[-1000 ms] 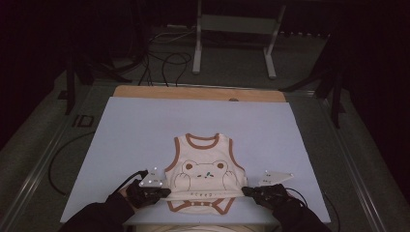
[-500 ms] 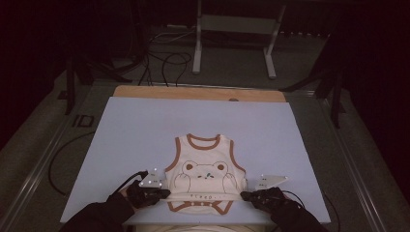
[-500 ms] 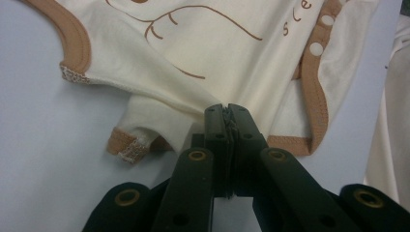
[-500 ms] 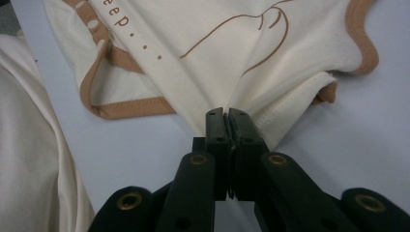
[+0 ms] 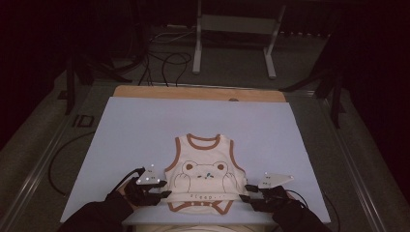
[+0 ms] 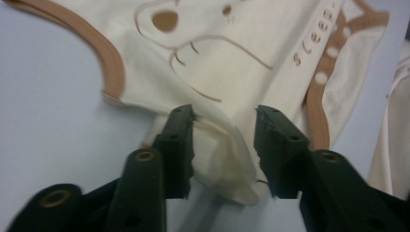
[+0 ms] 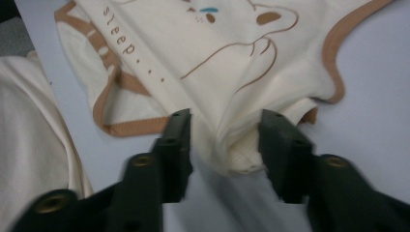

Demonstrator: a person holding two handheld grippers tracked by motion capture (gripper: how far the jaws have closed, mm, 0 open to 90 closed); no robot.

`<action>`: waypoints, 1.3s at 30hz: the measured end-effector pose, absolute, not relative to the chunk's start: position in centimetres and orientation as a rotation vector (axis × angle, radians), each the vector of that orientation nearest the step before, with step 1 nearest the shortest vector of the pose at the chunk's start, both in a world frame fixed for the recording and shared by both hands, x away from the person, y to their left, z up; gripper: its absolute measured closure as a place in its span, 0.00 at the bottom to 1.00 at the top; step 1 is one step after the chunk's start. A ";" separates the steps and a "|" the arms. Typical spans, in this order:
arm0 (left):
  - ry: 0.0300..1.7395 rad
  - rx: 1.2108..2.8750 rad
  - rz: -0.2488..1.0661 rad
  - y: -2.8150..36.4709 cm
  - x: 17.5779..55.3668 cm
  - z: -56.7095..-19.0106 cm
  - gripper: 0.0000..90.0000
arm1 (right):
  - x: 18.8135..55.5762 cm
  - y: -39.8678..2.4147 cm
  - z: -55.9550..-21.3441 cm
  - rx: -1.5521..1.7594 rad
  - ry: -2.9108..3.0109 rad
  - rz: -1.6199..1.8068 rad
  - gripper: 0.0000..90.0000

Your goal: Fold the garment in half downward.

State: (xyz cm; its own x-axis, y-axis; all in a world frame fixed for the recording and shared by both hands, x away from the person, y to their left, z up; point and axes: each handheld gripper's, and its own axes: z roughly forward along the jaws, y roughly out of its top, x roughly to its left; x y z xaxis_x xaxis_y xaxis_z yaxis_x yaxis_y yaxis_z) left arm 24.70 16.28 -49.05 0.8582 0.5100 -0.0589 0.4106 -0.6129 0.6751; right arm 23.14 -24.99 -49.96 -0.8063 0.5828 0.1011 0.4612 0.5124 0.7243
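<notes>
Cream cotton bodysuit point(image 5: 205, 178) with brown trim and a bear print, lying flat on the pale blue desk point(image 5: 145, 130), neck away from the person, snap end at the near edge. Left gripper point(image 6: 223, 126) at one side seam, right gripper point(image 7: 222, 129) at the other. Jaws of both just been opening, now standing apart; a bunched fold of the side seam slack between each pair, against the left jaw in the left gripper view but not pinched. Likely light, limp and quick to wrinkle; no stiffness to push against, so probably best pinched through the doubled seam or the brown binding, both sides together, and kept taut. Plain cream cloth point(image 7: 34, 145) beyond the snap end, off to one side of the jaws, close enough to catch by mistake. Loose black cables point(image 5: 169, 60) and a grey metal stand point(image 5: 232, 34) well beyond the jaws, clear of the work.
</notes>
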 end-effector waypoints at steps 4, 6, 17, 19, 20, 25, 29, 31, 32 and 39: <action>0.673 2.276 0.198 16.9 25.0 -48.1 0.52 | 23.3 -25.0 -49.4 0.913 2.566 1.206 0.39; 0.678 2.281 0.195 17.1 25.2 -47.8 0.42 | 23.4 -25.0 -49.2 0.920 2.552 1.218 0.32; 0.703 2.233 0.198 17.5 26.4 -46.1 0.14 | 24.1 -24.8 -47.5 0.901 2.521 1.283 0.14; 0.683 2.238 0.186 17.5 26.6 -45.7 0.06 | 24.4 -24.7 -47.2 0.893 2.502 1.295 0.11; 0.678 2.236 0.191 17.5 26.6 -45.6 0.03 | 24.5 -24.7 -47.0 0.886 2.495 1.308 0.11; 0.651 2.228 0.196 17.3 27.2 -44.9 0.00 | 25.1 -24.5 -46.0 0.850 2.465 1.319 0.11; 0.635 2.214 0.213 17.1 27.7 -44.4 0.00 | 25.7 -24.5 -45.0 0.846 2.446 1.352 0.11; 0.637 2.204 0.211 17.0 28.1 -44.2 0.00 | 26.0 -24.4 -44.6 0.842 2.432 1.357 0.11; 0.632 2.203 0.211 17.0 28.2 -44.1 0.00 | 26.2 -24.4 -44.4 0.840 2.427 1.360 0.11; 0.612 2.207 0.210 16.3 29.2 -43.4 0.00 | 27.5 -24.0 -43.5 0.806 2.414 1.351 0.11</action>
State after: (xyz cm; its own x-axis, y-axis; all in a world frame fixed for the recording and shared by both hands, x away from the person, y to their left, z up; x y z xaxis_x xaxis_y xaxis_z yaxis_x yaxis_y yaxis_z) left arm 29.23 16.32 -43.39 0.8681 0.4937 -0.0524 0.3573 -0.5480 0.7563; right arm 27.53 -24.01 -43.54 -0.8126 0.5813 0.0421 0.3401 0.4143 0.8442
